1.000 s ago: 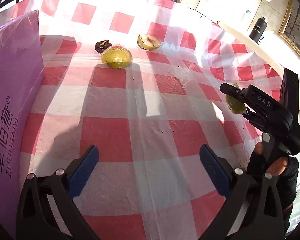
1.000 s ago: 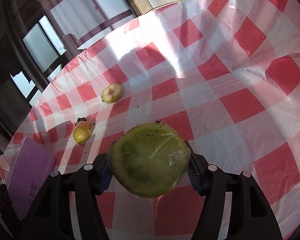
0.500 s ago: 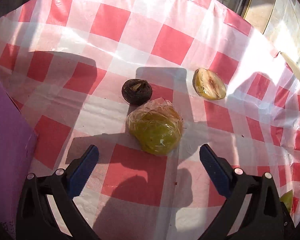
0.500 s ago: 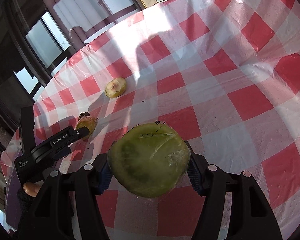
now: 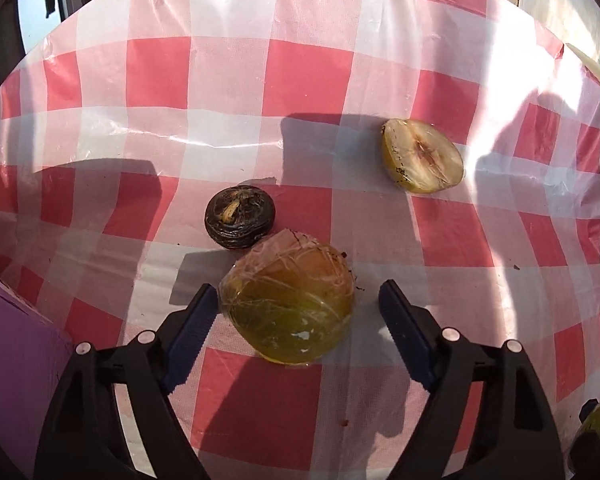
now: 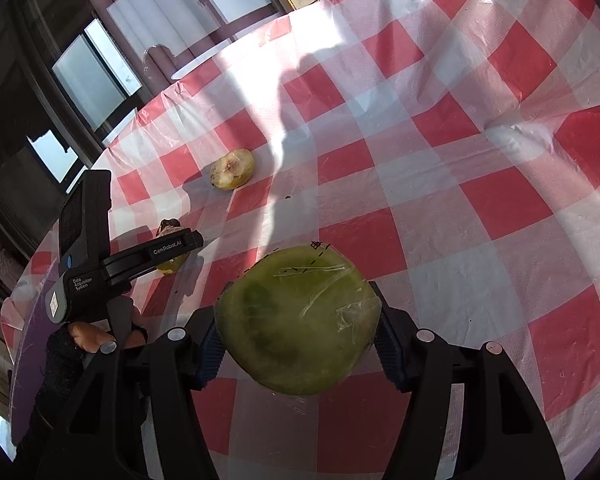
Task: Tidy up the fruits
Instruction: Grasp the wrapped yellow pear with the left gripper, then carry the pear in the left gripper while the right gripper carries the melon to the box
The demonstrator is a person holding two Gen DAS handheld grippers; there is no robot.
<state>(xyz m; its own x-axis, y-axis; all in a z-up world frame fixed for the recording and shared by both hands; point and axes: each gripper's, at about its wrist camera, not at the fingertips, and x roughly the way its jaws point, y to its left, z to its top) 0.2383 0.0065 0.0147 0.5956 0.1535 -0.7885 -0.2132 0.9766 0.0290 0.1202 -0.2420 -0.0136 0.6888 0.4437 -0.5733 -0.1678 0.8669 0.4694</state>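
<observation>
On the checked worktop (image 5: 300, 80), the left tongs (image 5: 296, 312) stand apart, one blue pad on either side of a film-wrapped yellow-green fruit half (image 5: 288, 300). The left pad (image 5: 190, 320) is at or just beside the wrapping; whether it touches cannot be told. The right pad stands clear of the fruit. The wrapped half rests on the cloth between the jaws. Just beyond it, touching or nearly so, lies a small dark shrivelled fruit (image 5: 240, 216). Further out and to the right lies a cut fruit half (image 5: 422, 156), its pale, pink-centred flesh facing up, well apart from the other two. A purple box (image 5: 16, 360) stands at the left edge of that view.

The right tongs (image 6: 298, 336) are clamped on a large green fruit slice (image 6: 296, 320), wrapped in clear film, both pads pressed against its sides and the slice held above the cloth. From that side, the left tool's black body is seen to the left, gripped by a gloved hand (image 6: 80, 344), with the cut half (image 6: 232, 169) lying beyond it on the red-and-white cloth.
</observation>
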